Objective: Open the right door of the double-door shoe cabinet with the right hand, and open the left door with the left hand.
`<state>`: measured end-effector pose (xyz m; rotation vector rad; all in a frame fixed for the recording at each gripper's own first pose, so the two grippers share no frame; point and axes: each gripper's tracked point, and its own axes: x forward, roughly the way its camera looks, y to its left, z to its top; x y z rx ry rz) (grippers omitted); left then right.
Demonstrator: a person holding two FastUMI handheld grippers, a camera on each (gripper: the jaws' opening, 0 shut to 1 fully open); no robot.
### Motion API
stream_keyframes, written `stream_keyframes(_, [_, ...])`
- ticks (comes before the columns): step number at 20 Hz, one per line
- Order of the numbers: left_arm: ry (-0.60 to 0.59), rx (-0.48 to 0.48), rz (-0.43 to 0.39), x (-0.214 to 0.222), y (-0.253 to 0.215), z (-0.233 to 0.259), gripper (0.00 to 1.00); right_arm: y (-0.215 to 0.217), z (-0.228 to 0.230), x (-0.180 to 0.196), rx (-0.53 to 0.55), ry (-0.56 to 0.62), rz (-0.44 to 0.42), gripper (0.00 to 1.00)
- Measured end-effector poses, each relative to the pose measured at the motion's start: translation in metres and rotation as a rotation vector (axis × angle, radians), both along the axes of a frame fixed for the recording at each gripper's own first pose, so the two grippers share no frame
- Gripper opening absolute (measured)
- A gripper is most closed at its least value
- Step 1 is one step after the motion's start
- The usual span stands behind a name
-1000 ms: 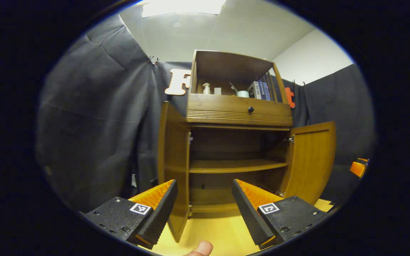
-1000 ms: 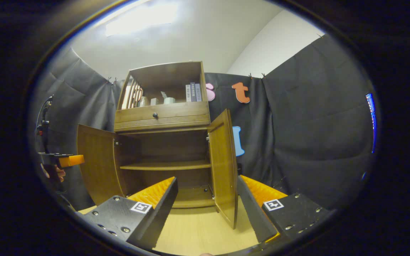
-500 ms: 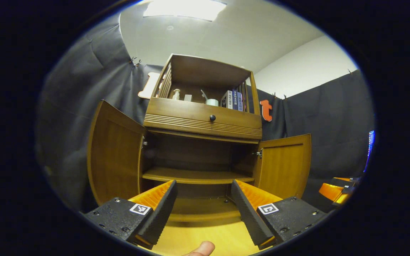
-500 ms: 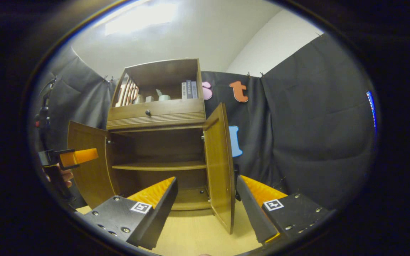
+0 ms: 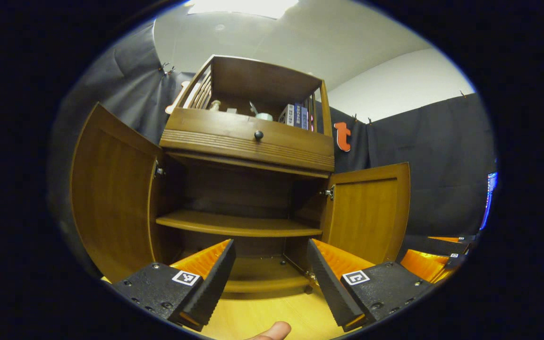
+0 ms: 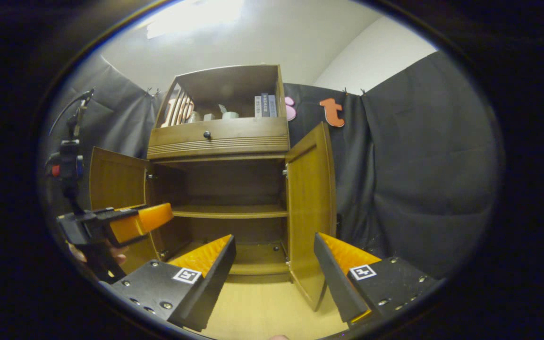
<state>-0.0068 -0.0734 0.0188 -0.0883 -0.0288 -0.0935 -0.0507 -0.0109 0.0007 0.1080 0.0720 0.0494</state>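
Note:
The wooden shoe cabinet (image 5: 248, 141) (image 6: 217, 139) stands on the floor with both lower doors swung wide. Its left door (image 5: 111, 198) (image 6: 116, 182) and right door (image 5: 371, 212) (image 6: 310, 208) hang outward, showing a bare inner shelf (image 5: 234, 225) (image 6: 229, 212). My left gripper (image 5: 270, 264) is open in front of the cabinet's bottom opening and holds nothing. In the right gripper view the left gripper (image 6: 125, 224) is by the left door. My right gripper (image 6: 274, 262) is open and empty, its fingers either side of the right door's lower edge without pressing it.
A drawer with a dark knob (image 5: 258, 135) sits above the doors. The open top shelf carries books (image 5: 295, 114) and small containers. A light wooden floor (image 5: 272, 316) lies below. Black cloth walls close in left and right. A fingertip (image 5: 267, 330) shows at the bottom edge.
The left gripper has moved right and closer to the cabinet's middle, so the left door now sits far left. The right gripper's view shifted slightly; both doors stayed open.

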Motion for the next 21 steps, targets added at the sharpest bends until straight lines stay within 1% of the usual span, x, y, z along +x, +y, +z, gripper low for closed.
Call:
stream_keyframes(1, [0.039,0.018,-0.014,0.004,-0.002,-0.007,0.94,0.007,-0.004,0.001,-0.006,0.016,0.013,0.94])
stream_keyframes(2, [0.044,0.016,-0.023,0.006,-0.004,-0.011,0.92,0.008,-0.006,0.003,-0.024,0.026,0.007,0.94])
stream_keyframes(3, [0.052,0.018,-0.024,0.008,-0.002,-0.013,0.92,0.008,-0.005,0.004,-0.039,0.024,-0.011,0.98])
stream_keyframes(5, [0.044,0.004,-0.009,0.012,0.006,-0.010,0.94,0.018,0.001,0.003,-0.013,0.011,-0.018,0.98])
stream_keyframes(6, [0.057,0.000,0.000,0.015,0.009,-0.013,0.92,0.025,0.004,0.002,0.006,0.008,-0.016,0.98])
stream_keyframes(7, [0.088,0.018,0.006,0.016,0.012,-0.019,0.92,0.029,0.006,-0.001,0.000,0.006,-0.018,0.98])
stream_keyframes(9, [0.080,0.049,0.059,0.012,0.027,-0.018,0.92,0.027,0.005,-0.008,-0.032,0.009,-0.038,1.00])
stream_keyframes(10, [0.060,0.047,0.085,0.010,0.036,-0.011,0.94,0.029,0.005,-0.014,-0.034,0.010,-0.033,0.98])
stream_keyframes(11, [0.042,0.038,0.100,0.010,0.042,-0.004,0.94,0.031,0.003,-0.017,-0.030,0.015,-0.025,0.94])
stream_keyframes(12, [0.037,0.045,0.104,0.008,0.044,-0.003,0.92,0.031,0.001,-0.020,-0.027,0.023,-0.022,0.98])
stream_keyframes(13, [0.034,0.058,0.098,0.007,0.043,-0.002,0.92,0.029,0.001,-0.021,-0.032,0.028,-0.025,0.96])
stream_keyframes(14, [0.026,0.063,0.099,0.006,0.044,0.000,0.94,0.026,0.000,-0.023,-0.046,0.029,-0.031,0.94])
stream_keyframes(15, [0.022,0.063,0.103,0.008,0.045,0.001,0.92,0.022,0.000,-0.022,-0.059,0.027,-0.041,0.98])
stream_keyframes(16, [0.024,0.064,0.107,0.009,0.046,-0.001,0.92,0.020,0.000,-0.022,-0.064,0.026,-0.048,0.98])
stream_keyframes(18, [0.037,0.065,0.118,0.012,0.048,-0.004,0.92,0.023,-0.003,-0.022,-0.051,0.030,-0.030,0.98])
stream_keyframes(19, [0.044,0.071,0.117,0.014,0.047,-0.006,0.94,0.024,-0.004,-0.023,-0.045,0.032,-0.020,1.00])
stream_keyframes(21, [0.055,0.085,0.104,0.016,0.042,-0.009,0.94,0.021,-0.009,-0.022,-0.041,0.036,-0.020,0.98])
